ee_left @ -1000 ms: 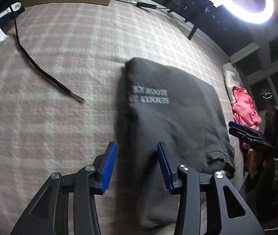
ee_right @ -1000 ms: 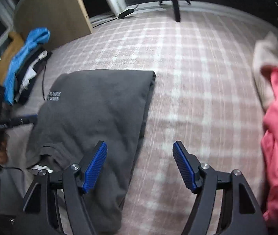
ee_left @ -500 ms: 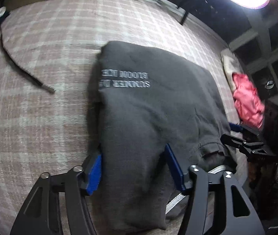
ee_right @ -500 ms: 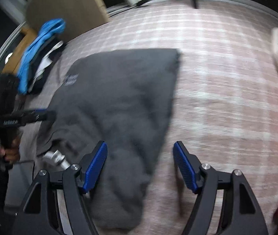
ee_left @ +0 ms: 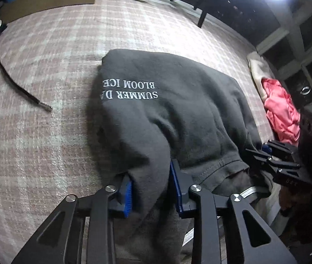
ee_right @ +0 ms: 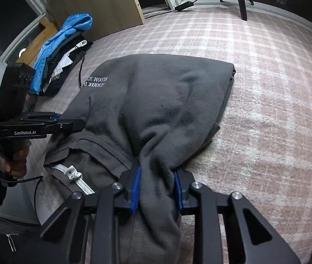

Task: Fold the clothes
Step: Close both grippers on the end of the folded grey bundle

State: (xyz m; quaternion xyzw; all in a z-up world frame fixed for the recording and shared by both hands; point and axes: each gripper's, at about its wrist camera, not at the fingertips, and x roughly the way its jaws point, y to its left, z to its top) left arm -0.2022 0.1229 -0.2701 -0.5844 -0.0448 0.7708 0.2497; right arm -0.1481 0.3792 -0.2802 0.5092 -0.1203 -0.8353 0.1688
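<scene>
A dark grey sweatshirt (ee_left: 178, 114) with white lettering lies partly folded on a pink checked bedcover (ee_left: 46, 66). My left gripper (ee_left: 152, 189) is shut on its near left edge, cloth bunched between the blue pads. My right gripper (ee_right: 157, 189) is shut on the near right edge of the sweatshirt (ee_right: 156, 101). Each gripper shows in the other's view: the right one (ee_left: 277, 160) at the right edge, the left one (ee_right: 46, 124) at the left edge. A white zipper strip (ee_right: 72, 173) shows under the hem.
A black cord (ee_left: 17, 88) lies on the cover to the left. A pink garment (ee_left: 281, 112) and a cream one (ee_left: 259, 66) sit at the right. Blue and dark clothes (ee_right: 61, 50) are piled at the far left by a wooden board (ee_right: 103, 6).
Both grippers moved forward over the sweatshirt's near edge and closed on it. The cloth is now bunched and lifted at both grips.
</scene>
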